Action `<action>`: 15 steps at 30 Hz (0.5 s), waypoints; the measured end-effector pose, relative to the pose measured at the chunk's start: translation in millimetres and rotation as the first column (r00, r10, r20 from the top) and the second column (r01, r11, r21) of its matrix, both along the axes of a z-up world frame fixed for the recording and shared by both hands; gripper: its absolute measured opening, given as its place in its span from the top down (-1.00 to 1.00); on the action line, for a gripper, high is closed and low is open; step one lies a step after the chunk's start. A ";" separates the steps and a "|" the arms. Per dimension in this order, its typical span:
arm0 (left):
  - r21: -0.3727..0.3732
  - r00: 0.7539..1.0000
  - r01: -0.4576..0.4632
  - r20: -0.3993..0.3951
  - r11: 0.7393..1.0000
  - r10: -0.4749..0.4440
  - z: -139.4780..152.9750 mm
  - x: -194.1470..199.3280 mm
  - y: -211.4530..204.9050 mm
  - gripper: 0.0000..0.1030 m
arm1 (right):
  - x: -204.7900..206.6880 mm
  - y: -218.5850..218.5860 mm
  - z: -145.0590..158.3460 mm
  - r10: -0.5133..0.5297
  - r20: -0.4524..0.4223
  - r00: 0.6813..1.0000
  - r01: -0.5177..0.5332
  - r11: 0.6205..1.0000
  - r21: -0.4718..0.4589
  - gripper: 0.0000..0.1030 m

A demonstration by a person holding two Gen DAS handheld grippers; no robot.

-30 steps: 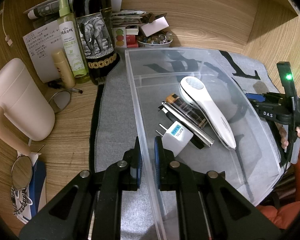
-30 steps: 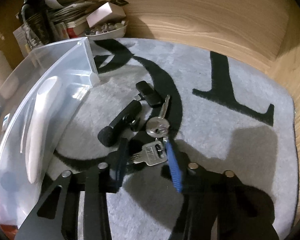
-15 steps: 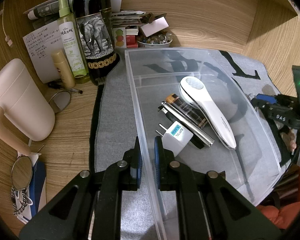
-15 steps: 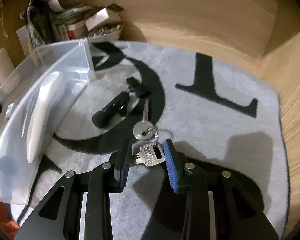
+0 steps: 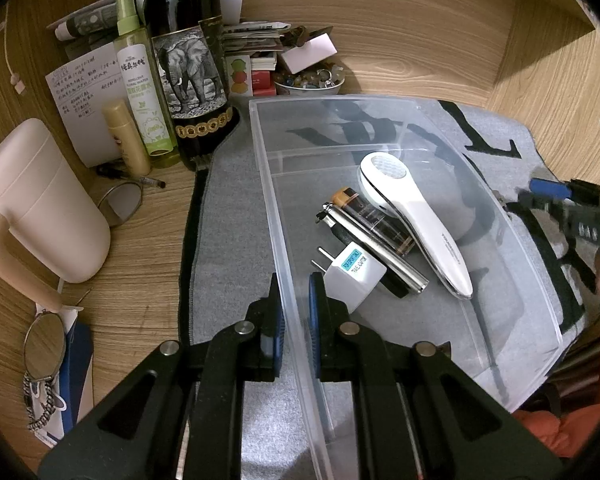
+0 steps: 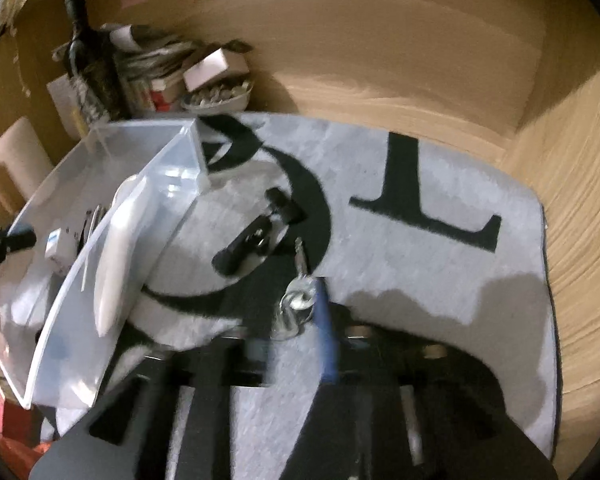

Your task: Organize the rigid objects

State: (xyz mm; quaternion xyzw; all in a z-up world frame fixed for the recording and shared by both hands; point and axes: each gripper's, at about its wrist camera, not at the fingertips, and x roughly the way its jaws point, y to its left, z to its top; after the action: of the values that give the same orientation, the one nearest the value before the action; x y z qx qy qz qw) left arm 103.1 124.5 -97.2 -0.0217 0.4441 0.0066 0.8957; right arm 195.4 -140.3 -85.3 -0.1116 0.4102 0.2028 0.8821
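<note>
Left wrist: clear bin (image 5: 268, 184) holds massager (image 5: 416, 220), plug (image 5: 354, 276), battery (image 5: 374, 222).

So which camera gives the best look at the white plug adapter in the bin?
The left wrist view: the plug adapter lies sharp and unobstructed, prongs and blue label visible, inside the clear bin. The right wrist view shows only a small, blurred white block through the bin wall.

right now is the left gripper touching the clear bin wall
Touching. The left wrist view shows the left gripper with its blue pads pressed on either side of the clear bin wall.
</note>
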 end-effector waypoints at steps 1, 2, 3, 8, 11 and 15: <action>-0.001 1.000 -0.001 0.000 1.000 0.001 0.2 -0.2 -0.4 0.83 | -2.3 1.5 -3.1 0.003 -0.002 1.000 -0.003 1.000 -0.004 -0.29; -0.001 1.000 -0.001 0.000 1.000 0.001 0.4 -0.2 -0.5 0.83 | -6.3 2.6 -5.7 0.006 0.003 1.000 -0.006 1.000 -0.004 -0.49; -0.001 1.000 -0.001 0.000 1.000 0.001 0.4 -0.2 -0.6 0.83 | -9.2 4.3 -8.7 0.018 0.004 1.000 -0.018 1.000 -0.002 -0.50; -0.002 1.000 -0.002 0.001 1.000 0.002 0.3 -0.2 -0.4 0.83 | -9.8 20.4 -33.9 0.088 -0.062 0.994 -0.092 0.994 -0.057 -0.49; -0.002 1.000 -0.002 0.000 1.000 0.002 0.3 -0.2 -0.7 0.83 | -4.6 22.9 -47.3 0.089 -0.075 0.993 -0.094 0.993 -0.068 -0.48; 0.002 1.000 -0.001 0.000 1.000 0.001 0.5 -0.5 -0.7 0.83 | 0.0 13.4 -44.2 0.071 -0.082 0.994 -0.073 0.997 -0.020 -0.14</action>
State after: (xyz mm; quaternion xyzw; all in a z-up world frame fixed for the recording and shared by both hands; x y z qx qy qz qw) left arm 102.6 123.8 -96.6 -0.0211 0.4440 0.0072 0.8957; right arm 195.4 -126.8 -129.5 -0.1280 0.4437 0.2342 0.8555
